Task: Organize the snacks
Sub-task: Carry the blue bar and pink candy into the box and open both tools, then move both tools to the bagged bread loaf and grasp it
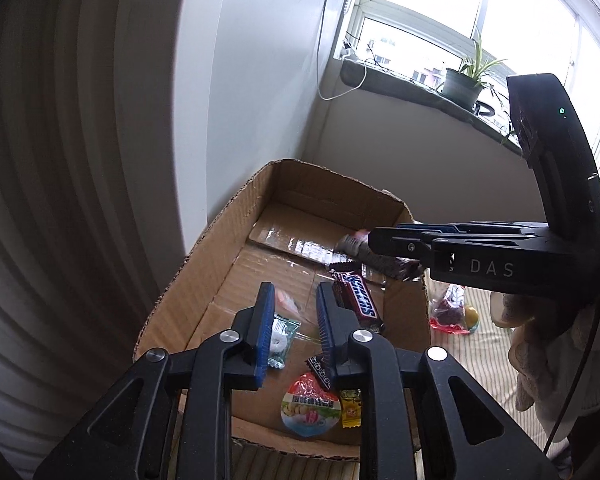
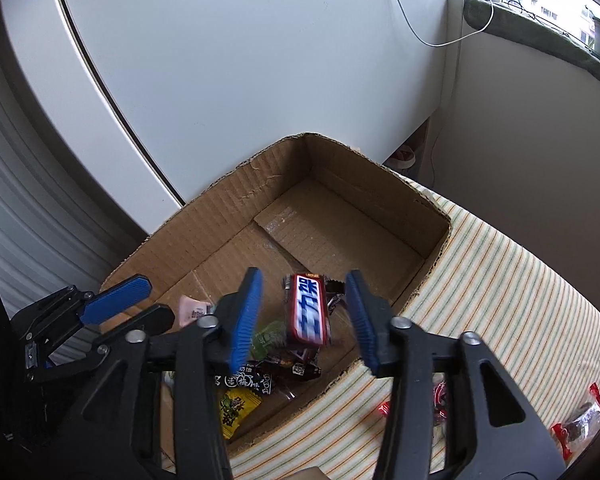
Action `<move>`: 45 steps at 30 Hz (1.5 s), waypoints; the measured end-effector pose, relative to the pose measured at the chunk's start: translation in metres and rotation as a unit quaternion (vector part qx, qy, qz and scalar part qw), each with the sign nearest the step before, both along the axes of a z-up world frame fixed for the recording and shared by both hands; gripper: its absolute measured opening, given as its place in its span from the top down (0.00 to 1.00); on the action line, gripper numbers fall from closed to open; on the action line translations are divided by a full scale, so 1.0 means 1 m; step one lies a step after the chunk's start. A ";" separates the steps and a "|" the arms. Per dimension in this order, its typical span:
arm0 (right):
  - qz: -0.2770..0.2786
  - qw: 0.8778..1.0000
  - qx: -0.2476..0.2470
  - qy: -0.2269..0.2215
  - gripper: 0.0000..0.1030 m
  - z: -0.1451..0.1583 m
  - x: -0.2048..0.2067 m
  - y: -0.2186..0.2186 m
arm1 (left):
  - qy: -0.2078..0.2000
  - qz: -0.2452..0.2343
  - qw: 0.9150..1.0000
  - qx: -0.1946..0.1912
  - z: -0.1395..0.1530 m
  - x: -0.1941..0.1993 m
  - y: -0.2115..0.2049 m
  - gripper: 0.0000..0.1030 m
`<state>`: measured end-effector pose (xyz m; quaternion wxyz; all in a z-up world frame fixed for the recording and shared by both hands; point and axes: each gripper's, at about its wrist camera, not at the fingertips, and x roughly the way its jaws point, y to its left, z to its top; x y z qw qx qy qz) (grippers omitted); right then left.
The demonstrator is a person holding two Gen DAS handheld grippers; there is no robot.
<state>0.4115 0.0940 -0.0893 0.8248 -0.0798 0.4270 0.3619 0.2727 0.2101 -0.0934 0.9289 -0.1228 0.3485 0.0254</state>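
Observation:
An open cardboard box (image 1: 220, 216) (image 2: 228, 184) holds several snacks: a Snickers bar (image 1: 356, 296), a mint in a clear wrapper (image 1: 280, 340), a jelly cup (image 1: 310, 408), dark wrapped candies (image 2: 260, 380) and a yellow packet (image 2: 236, 408). My right gripper (image 2: 303, 284) (image 1: 374, 240) is over the box's right side with its jaws apart. A blurred chocolate bar (image 2: 308, 312) (image 1: 380, 262) sits between the pads and touches neither. My left gripper (image 1: 296, 300) (image 2: 140, 304) hovers over the box's near left part, open, gripping nothing.
The box rests on a striped cloth (image 2: 500, 300), with red-wrapped snacks (image 2: 576, 428) (image 1: 446, 308) lying to its right. A white wall stands close behind the box. On the window sill is a potted plant (image 1: 464, 84). A gloved hand (image 1: 540, 360) holds the right gripper.

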 end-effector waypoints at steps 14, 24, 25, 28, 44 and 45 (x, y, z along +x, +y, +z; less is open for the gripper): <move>-0.016 1.000 0.017 -0.005 0.37 0.014 -0.007 -0.025 | -0.006 0.006 1.000 -0.006 0.006 -0.008 -0.002 0.40; -0.042 0.998 0.032 -0.017 0.37 0.031 -0.027 -0.086 | -0.015 -0.018 1.000 -0.010 0.021 -0.021 -0.037 0.40; -0.046 0.998 0.034 -0.017 0.37 0.032 -0.029 -0.095 | -0.015 -0.024 1.000 -0.011 0.023 -0.022 -0.042 0.40; -0.058 0.997 0.041 -0.014 0.37 0.034 -0.034 -0.124 | -0.014 -0.041 0.999 -0.016 0.026 -0.022 -0.060 0.40; -0.184 0.980 0.076 0.017 0.37 0.008 -0.054 -0.308 | 0.000 -0.141 0.989 -0.044 0.024 -0.015 -0.185 0.40; -0.191 0.978 0.077 0.019 0.37 0.005 -0.054 -0.318 | 0.003 -0.147 0.988 -0.045 0.023 -0.014 -0.192 0.40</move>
